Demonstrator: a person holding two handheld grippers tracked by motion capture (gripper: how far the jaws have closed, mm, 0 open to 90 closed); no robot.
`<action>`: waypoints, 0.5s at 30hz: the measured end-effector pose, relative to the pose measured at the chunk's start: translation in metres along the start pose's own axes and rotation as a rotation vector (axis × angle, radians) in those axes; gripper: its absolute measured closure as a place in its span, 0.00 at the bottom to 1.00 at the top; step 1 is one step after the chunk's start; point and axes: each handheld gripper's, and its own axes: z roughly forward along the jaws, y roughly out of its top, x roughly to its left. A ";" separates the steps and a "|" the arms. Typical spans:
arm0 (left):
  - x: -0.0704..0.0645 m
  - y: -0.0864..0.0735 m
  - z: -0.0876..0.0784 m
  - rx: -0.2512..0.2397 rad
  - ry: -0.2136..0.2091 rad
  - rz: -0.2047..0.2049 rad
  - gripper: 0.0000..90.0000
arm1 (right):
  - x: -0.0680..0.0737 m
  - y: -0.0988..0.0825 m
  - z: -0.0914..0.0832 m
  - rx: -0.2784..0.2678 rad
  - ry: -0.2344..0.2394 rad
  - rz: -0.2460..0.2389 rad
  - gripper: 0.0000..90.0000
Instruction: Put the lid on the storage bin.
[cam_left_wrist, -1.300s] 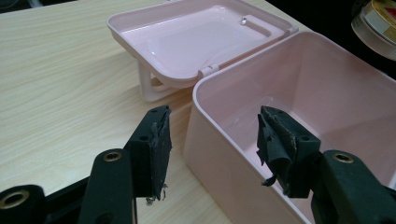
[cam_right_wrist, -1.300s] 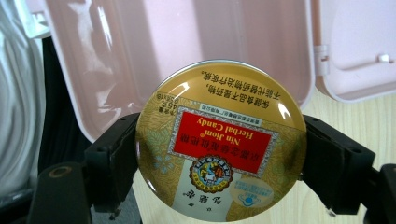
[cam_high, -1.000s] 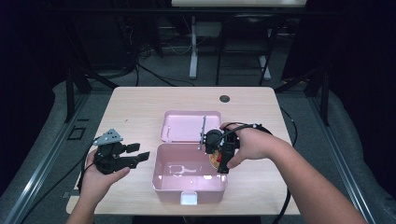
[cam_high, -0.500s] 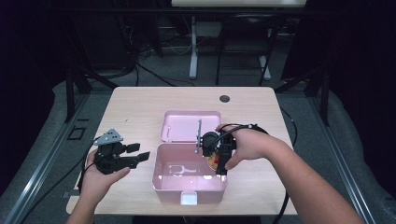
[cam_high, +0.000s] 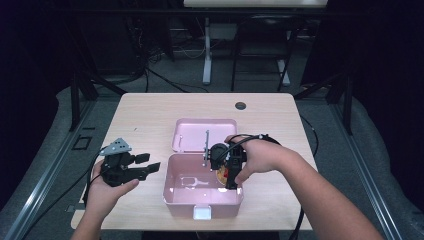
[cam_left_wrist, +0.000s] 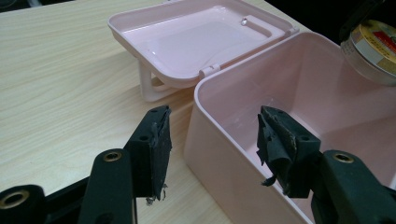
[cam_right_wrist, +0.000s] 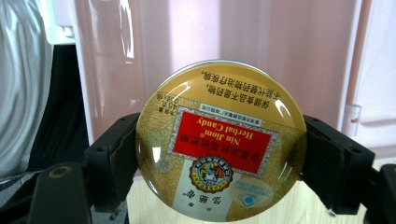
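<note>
From the high view, you are holding the right gripper (cam_high: 229, 172) over the right side of the open pink plastic box (cam_high: 175, 192), which is sitting on the wooden table (cam_high: 150, 112) with its lid (cam_high: 192, 134) folded back flat behind it. A bit of yellow and red is showing between the jaws, at the box's right wall. Your left gripper (cam_high: 144, 166) is resting just left of the box, jaws pointing toward it.

In the left gripper view, your left gripper (cam_left_wrist: 212, 144) is standing spread, with nothing between its worn black pads (cam_left_wrist: 159, 142). The near left wall of the box (cam_left_wrist: 224, 154) is lying between the jaws, untouched. The candy tin (cam_left_wrist: 371, 49) is hanging above the far side of the box.

In the right gripper view, your right gripper (cam_right_wrist: 219, 168) is pinching the round Nin Jiom Herbal Candy tin (cam_right_wrist: 219, 140) by its edges, label facing the camera, with the pink inside of the box (cam_right_wrist: 233, 32) behind it.
</note>
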 end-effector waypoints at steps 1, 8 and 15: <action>0.000 0.000 0.000 -0.002 0.001 -0.001 0.49 | 0.000 0.001 0.000 0.002 0.000 -0.002 0.22; 0.000 0.000 0.000 0.000 0.001 0.002 0.49 | 0.001 0.003 0.003 0.009 -0.004 -0.009 0.22; 0.000 0.000 0.000 -0.001 0.001 -0.002 0.49 | 0.002 0.003 0.003 0.015 -0.007 -0.004 0.22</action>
